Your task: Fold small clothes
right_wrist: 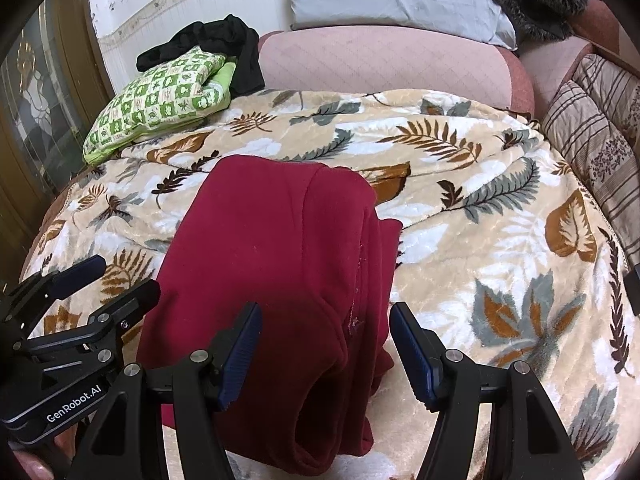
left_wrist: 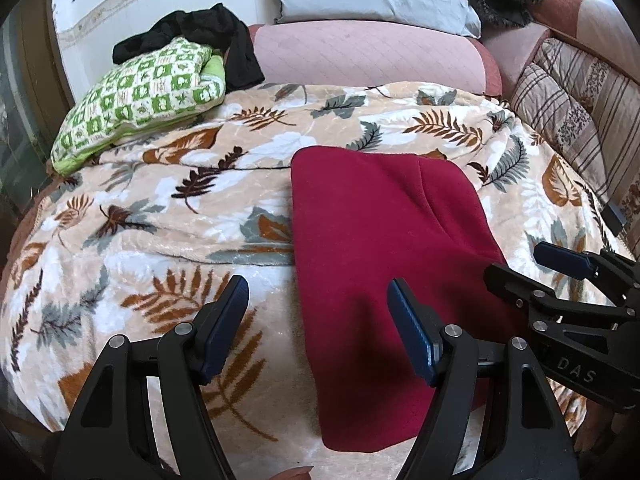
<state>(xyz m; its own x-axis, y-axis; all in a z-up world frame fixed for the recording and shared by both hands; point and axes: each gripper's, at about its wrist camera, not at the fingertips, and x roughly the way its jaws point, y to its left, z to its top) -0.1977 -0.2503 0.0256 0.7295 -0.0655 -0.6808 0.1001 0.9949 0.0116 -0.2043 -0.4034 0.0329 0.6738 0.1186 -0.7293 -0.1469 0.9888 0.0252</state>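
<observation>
While the dark red fleece garment lies partly folded on the leaf-print blanket, both grippers hover at its near end with jaws spread wide and nothing between them. Its long axis runs from 6 o'clock toward 12 o'clock in both views, away from the person, so the far hem sits well apart from either tool.

From the left gripper, the garment lies at about 1 o'clock: its left edge passes between the two fingers, with the right finger over red cloth and the left finger over bare blanket. From the right gripper, the cloth lies straight ahead at 12 o'clock and spreads toward 10 o'clock; a thicker layered strip of fabric runs up the garment's right side between the fingers. The right gripper looks the more squarely placed over the near hem, while the left is nearer the long left edge.

My judgement is that the next fold turns on that lengthwise lie: either a near-to-far fold using both tools, or a side fold across.

Beyond, at 10 o'clock, a green-and-white checked bundle and black clothing rest well apart.
</observation>
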